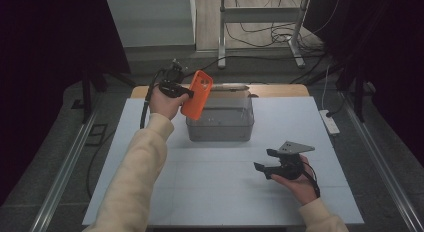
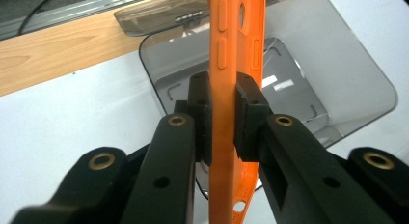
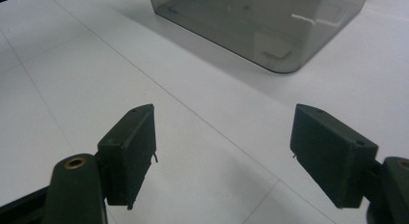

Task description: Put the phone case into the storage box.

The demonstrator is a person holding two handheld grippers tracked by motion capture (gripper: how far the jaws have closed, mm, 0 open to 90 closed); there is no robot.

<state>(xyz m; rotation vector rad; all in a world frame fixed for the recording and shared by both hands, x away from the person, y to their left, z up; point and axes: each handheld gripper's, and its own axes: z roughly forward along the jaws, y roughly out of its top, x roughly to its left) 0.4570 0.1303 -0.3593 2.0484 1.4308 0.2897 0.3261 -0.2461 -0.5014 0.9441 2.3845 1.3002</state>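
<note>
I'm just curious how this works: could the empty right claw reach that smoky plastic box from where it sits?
Probably yes. The right claw is open and empty, and only bare white table lies between it and the box. The left claw holds the orange phone case off to the side.

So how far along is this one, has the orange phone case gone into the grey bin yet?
Not yet. Done: the left gripper has the orange phone case clamped and lifted off the table. In hand: the case hangs over the left rim of the translucent grey bin, which looks empty. Left: lower and release it inside. The right gripper waits open above the white table.
</note>
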